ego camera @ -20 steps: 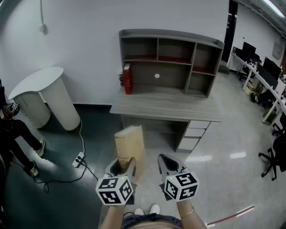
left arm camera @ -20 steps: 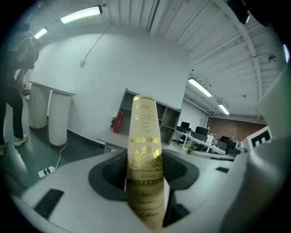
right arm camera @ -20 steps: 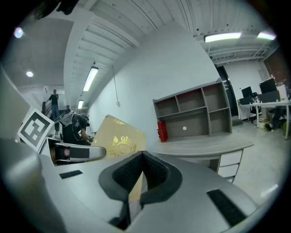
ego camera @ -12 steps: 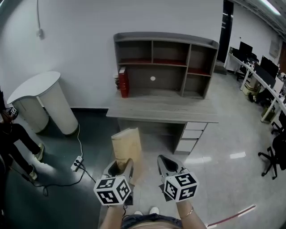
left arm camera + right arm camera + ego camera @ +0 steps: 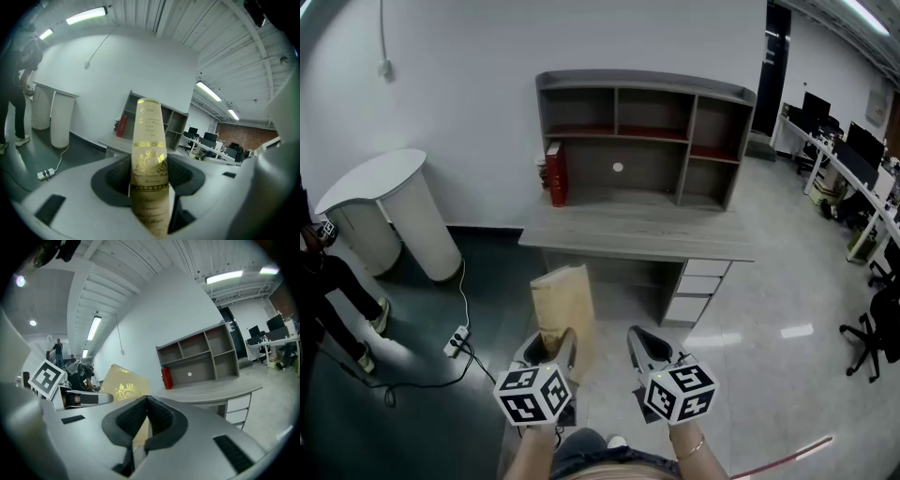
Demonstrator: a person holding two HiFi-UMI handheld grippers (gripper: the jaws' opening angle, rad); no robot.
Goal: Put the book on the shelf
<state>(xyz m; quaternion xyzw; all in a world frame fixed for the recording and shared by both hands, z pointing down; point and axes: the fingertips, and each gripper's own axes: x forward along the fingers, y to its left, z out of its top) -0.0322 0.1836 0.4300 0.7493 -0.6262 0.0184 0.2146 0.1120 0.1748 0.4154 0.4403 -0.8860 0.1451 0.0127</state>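
The left gripper (image 5: 149, 183) is clamping the lower end of a slim tan hardback book with gold lettering (image 5: 149, 140), its jaws pressing on both covers so the book is standing upright and leaning a little forward, out in front of the person and well apart from the grey wooden desk (image 5: 637, 232). The right gripper (image 5: 143, 414) is riding beside it with its jaws closed together on nothing. The grey open-fronted shelf unit (image 5: 642, 139) is sitting on the back of the desk, with a few red books (image 5: 553, 173) standing at its left end. The step in hand is likely the carry to the shelf, and doing it well is probably going to mean holding the grip firm near the book's bottom edge, keeping the tall free end from swinging, and lining the spine up with an open compartment before reaching in over the desktop
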